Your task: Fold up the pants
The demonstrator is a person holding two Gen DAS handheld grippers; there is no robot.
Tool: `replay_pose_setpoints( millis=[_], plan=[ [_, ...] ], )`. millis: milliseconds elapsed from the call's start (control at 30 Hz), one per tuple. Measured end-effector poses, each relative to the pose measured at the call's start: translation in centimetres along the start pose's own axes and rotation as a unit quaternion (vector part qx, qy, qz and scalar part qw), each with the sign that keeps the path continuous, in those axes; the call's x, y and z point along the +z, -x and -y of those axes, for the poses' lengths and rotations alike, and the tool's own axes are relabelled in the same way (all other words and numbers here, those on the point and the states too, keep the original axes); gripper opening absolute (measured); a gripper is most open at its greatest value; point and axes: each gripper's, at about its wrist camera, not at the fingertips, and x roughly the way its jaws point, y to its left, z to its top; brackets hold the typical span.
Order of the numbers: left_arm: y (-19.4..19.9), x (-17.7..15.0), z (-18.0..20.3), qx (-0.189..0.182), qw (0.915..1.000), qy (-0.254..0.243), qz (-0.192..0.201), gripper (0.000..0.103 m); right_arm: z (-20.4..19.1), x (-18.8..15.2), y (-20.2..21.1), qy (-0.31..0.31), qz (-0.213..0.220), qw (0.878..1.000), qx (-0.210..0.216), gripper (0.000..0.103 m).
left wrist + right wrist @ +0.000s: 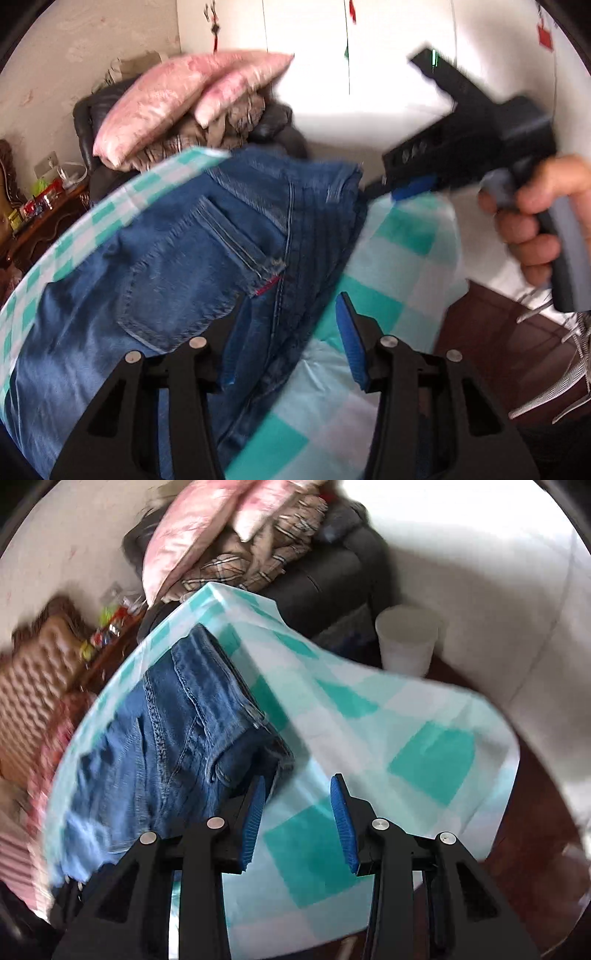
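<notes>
Both claws apart, nothing clamped: L gripper [291,339] straddling jeans [177,258] edge, prob. lining up a pinch; R gripper [299,819] just beside waistband corner. Jeans flat on checked cloth [369,709], folded lengthwise.

No text, label, brand or number can be read in either view; blur hides detail.

Blue jeans [177,236] flat on teal-checked tablecloth [424,760]

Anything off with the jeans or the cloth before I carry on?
Small wear only: the jeans show a frayed spot at the back pocket's lower corner. The checked cloth lies flat; nothing spilled.
</notes>
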Motion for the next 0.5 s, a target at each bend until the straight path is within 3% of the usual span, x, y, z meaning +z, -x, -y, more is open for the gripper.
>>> replay_pose_setpoints(
  millis=[67,267,400,500],
  plan=[
    [-1.3,-0.1,0.2,0.023,0.9997,-0.008,-0.008,0.032,-0.7,0.1,-0.5,0.035,0.006,0.999,-0.040,0.038],
    [-0.6,0.1,0.3,0.027,0.9995,-0.014,0.002,0.012,-1.3,-0.1,-1.1,0.070,0.014,0.995,-0.067,0.028],
    [1.3,-0.3,0.6,0.032,0.9990,-0.024,0.018,0.011,-1.7,-0.4,-0.9,0.084,0.022,0.992,-0.091,0.027],
    [0.4,-0.7,1.0,0.033,0.9988,-0.036,0.002,0.016,-1.6,-0.5,-0.9,0.079,0.027,0.992,-0.094,0.027]
  ],
)
